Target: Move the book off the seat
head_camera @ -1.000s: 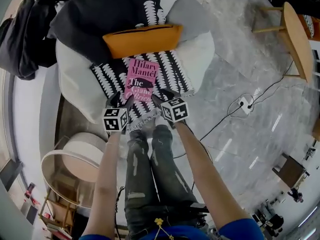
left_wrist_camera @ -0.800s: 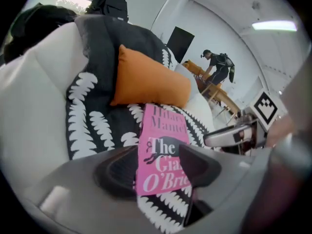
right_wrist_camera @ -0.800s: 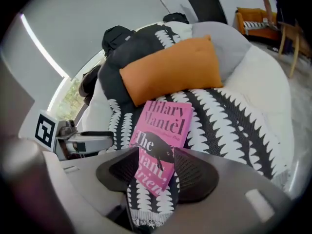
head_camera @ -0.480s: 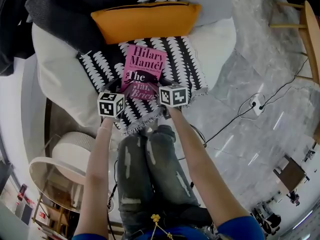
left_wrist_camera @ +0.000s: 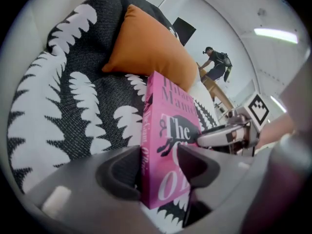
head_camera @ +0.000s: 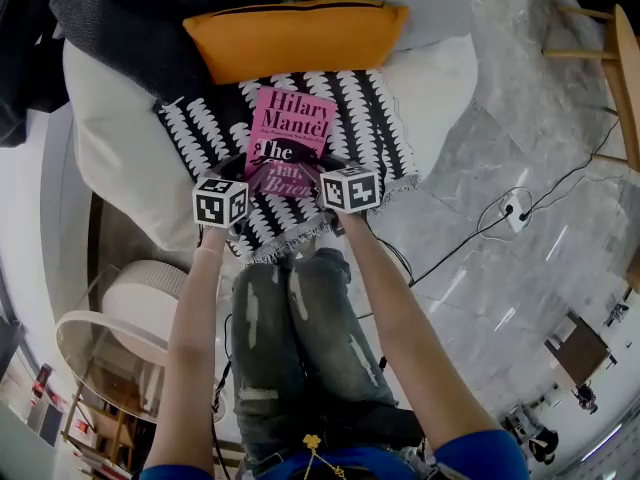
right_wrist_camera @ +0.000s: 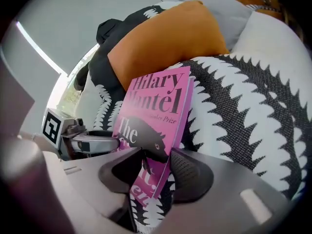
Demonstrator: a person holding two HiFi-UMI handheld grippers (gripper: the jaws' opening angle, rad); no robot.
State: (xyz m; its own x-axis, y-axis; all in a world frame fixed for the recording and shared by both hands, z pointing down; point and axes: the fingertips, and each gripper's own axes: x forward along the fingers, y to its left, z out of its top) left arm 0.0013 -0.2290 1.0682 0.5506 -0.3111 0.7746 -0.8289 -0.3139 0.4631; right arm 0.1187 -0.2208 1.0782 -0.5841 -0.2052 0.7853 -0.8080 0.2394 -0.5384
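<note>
**Both claws pinch the pink book on the seat**

Closest to the person, the left gripper (left_wrist_camera: 161,157) has the book (head_camera: 290,138) between its jaws at the near spine-side corner. The right gripper (right_wrist_camera: 158,156) takes the near corner on the page-edge side. Both pairs of jaws have just been closing, and their pads look pressed against the book. It lies flat on the black-and-white throw (head_camera: 372,128) spread over the white seat (head_camera: 120,163). Its far end is just beside the orange cushion (head_camera: 295,36).
</note>
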